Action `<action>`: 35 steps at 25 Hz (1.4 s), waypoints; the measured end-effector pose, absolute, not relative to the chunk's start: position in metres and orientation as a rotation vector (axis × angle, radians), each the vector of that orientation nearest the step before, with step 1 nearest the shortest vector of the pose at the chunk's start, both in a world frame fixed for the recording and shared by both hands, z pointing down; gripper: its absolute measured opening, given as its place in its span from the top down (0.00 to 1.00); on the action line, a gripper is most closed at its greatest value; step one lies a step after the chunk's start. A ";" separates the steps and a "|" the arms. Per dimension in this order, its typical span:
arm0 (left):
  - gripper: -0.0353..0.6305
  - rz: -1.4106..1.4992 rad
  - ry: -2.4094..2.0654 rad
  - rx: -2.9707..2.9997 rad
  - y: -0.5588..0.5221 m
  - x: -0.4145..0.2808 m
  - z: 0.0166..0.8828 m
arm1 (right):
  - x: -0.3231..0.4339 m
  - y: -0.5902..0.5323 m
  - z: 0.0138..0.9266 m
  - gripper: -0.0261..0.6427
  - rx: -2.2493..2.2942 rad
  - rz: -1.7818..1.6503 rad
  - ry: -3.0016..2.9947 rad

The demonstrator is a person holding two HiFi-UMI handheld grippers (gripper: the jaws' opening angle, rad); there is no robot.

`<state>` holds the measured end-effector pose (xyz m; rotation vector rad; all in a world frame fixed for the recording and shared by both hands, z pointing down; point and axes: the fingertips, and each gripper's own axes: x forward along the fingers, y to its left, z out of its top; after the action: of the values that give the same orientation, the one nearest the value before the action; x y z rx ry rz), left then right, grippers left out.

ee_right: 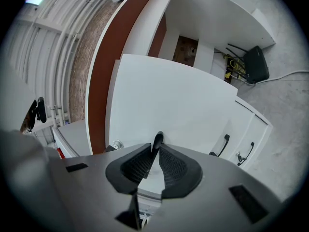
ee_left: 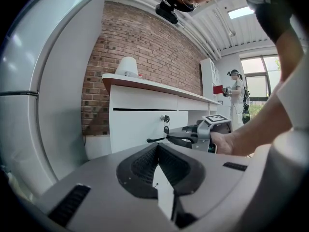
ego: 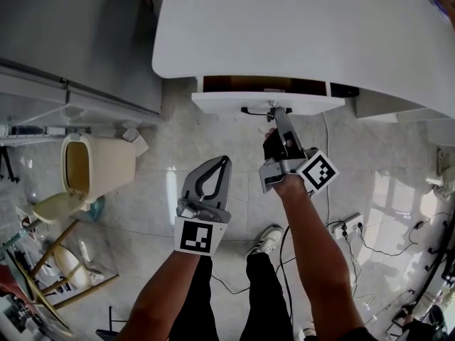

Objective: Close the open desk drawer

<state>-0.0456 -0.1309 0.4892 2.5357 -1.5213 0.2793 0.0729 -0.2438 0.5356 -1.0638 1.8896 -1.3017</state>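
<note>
White surface [ego: 298, 27], drawer [ego: 234, 102] slightly ajar; right tool [ego: 274, 111] clamped on black handle [ee_right: 157, 140]; left tool [ego: 225, 163] pressed together, empty; brick wall [ee_left: 145, 47], tiled floor [ego: 213, 142].

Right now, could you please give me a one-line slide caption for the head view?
Right gripper clamps the black handle of the part-open desk drawer; left gripper hangs idle.

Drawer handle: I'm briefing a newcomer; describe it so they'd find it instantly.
Find the white desk. Under its top one drawer stands pulled out. The handle is the black bar on its front, the only one clamped in the right gripper.
</note>
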 end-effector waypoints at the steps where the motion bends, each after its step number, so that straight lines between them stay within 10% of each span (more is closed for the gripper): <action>1: 0.94 0.281 -1.522 2.541 -0.133 -0.045 0.488 | 0.073 -0.247 0.535 0.87 -1.063 -1.301 1.891; 35: 0.94 0.330 -1.533 2.599 -0.152 -0.046 0.487 | 0.071 -0.313 0.531 0.87 -1.099 -1.313 1.875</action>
<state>-0.0456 -0.1517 0.4868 2.5986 -1.5325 0.3303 0.0714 -0.3126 0.5308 -1.0989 1.8746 -1.3127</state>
